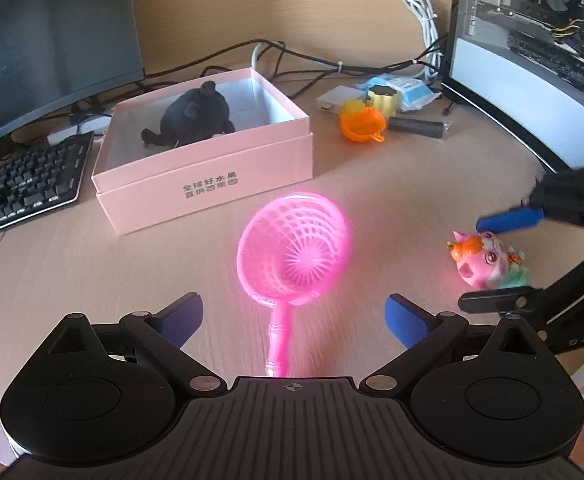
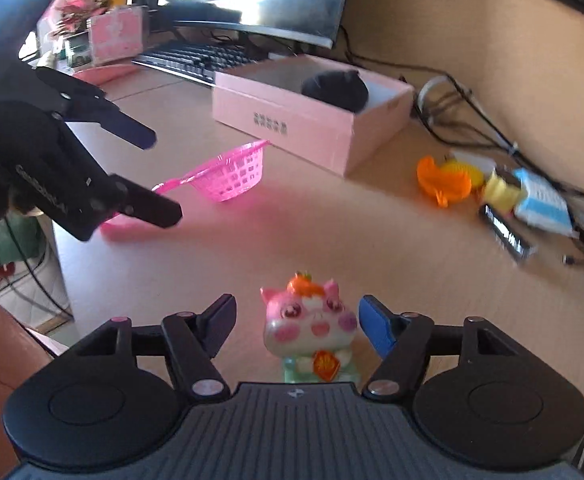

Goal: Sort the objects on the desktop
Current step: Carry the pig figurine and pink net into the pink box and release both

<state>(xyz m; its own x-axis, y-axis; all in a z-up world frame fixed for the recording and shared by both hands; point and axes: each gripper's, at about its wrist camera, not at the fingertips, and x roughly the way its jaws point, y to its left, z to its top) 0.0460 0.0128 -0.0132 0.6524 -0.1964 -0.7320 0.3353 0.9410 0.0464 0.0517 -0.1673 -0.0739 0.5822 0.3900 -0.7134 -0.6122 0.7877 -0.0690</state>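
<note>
A pale wooden desk (image 1: 372,184), backed by monitors and loose cables. Two handheld claws work here, both with fingers spread apart and gripping nothing.

The left gripper (image 1: 294,320) points at a pink toy strainer (image 1: 294,250) lying on the desk. Its handle runs back between the open fingers; its bowl sits just ahead of them.

The right gripper (image 2: 296,322) brackets a pink cat figurine (image 2: 310,330), which stands upright between the fingers, seemingly untouched.

Both appear lined up to pick. Next, each claw likely needs to close, then carry its toy to the pink box (image 1: 207,164) ahead.

The box already holds a dark plush toy (image 1: 195,116). Its front carries printed Chinese characters, too small to read reliably. Beyond lie an orange toy (image 2: 444,180) and a blue packet (image 2: 542,200).
</note>
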